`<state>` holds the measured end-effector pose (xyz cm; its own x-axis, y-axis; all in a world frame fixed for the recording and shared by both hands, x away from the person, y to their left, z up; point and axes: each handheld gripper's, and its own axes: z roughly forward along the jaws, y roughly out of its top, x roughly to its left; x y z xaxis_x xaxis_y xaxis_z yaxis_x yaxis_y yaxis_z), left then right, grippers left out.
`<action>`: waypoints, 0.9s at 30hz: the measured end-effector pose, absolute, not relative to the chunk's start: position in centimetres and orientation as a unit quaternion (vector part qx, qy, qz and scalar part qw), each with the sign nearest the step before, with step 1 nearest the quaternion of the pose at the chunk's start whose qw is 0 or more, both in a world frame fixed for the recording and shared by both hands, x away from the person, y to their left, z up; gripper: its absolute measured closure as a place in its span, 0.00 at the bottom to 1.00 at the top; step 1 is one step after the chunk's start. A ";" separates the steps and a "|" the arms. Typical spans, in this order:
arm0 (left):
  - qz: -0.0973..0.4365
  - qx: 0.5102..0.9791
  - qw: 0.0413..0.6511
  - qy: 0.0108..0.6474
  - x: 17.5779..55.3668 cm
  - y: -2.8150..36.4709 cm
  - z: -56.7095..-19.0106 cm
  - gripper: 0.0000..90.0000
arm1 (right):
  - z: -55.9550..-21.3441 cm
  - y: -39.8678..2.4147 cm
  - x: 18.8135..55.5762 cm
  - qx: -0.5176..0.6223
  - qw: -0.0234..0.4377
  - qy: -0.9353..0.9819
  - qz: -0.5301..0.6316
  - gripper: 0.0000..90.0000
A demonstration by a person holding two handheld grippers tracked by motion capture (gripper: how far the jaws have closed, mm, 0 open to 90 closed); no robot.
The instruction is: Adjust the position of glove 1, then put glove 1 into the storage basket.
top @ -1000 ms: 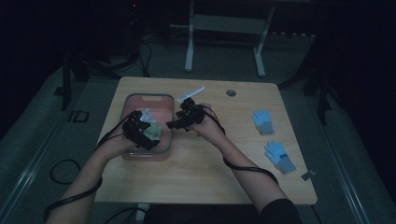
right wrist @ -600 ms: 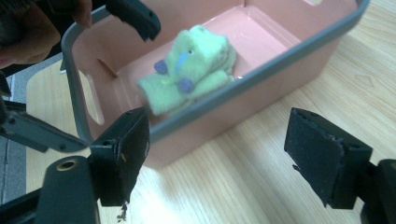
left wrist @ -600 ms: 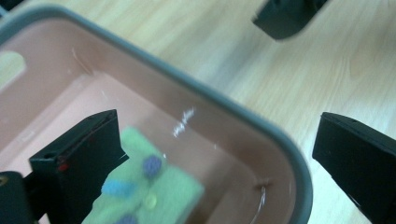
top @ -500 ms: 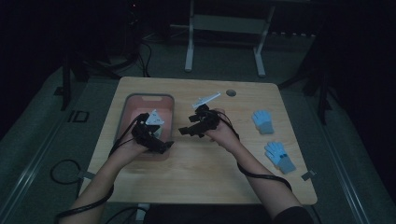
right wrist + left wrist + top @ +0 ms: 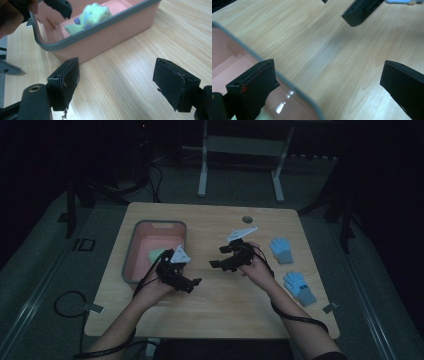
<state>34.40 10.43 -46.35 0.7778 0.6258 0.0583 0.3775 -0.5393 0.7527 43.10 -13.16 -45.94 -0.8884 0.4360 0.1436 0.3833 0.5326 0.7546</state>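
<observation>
A pink bin [image 5: 131, 251] with a grey rim stands on the left half of the wooden table. A pale green glove [image 5: 156, 256] with purple spots lies inside it, seen close as the green glove [image 5: 90, 15]. My left gripper [image 5: 192, 283] hovers at the bin's near right corner, and my left gripper [image 5: 329, 85] has just been opening, with bare wood between its wide jaws. Just right of the bin my right gripper [image 5: 217, 256] points at it. My right gripper [image 5: 120, 82] has also been opening and holds nothing.
Two blue gloves lie on the right side of the table, one glove [image 5: 281, 249] farther and one glove [image 5: 299, 287] nearer. A round hole [image 5: 247, 219] sits near the far edge. The bin wall [image 5: 117, 37] stands close ahead of my right jaws.
Both hands have drawn back from over the bin, toward the person and to the right. The green glove now lies loose in the bin. Both pairs of jaws stand wider.
</observation>
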 end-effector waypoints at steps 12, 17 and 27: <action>0.160 0.871 0.392 0.250 32.2 7.1 -47.0 0.00 | -46.6 -17.5 42.4 0.281 0.054 0.855 0.432 0.15; 0.149 0.872 0.397 0.245 32.0 6.2 -47.7 0.00 | -47.4 -19.3 41.8 0.283 0.057 0.850 0.441 0.15; 0.121 0.874 0.406 0.237 31.7 4.9 -50.4 0.00 | -48.5 -24.0 40.7 0.302 0.099 0.843 0.435 0.38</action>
<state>31.70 4.91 -50.44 0.8578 0.5136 0.0195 0.3164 -0.5575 0.7675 40.74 -23.97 -48.47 -0.7982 0.5948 0.0954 0.4222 0.4394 0.7929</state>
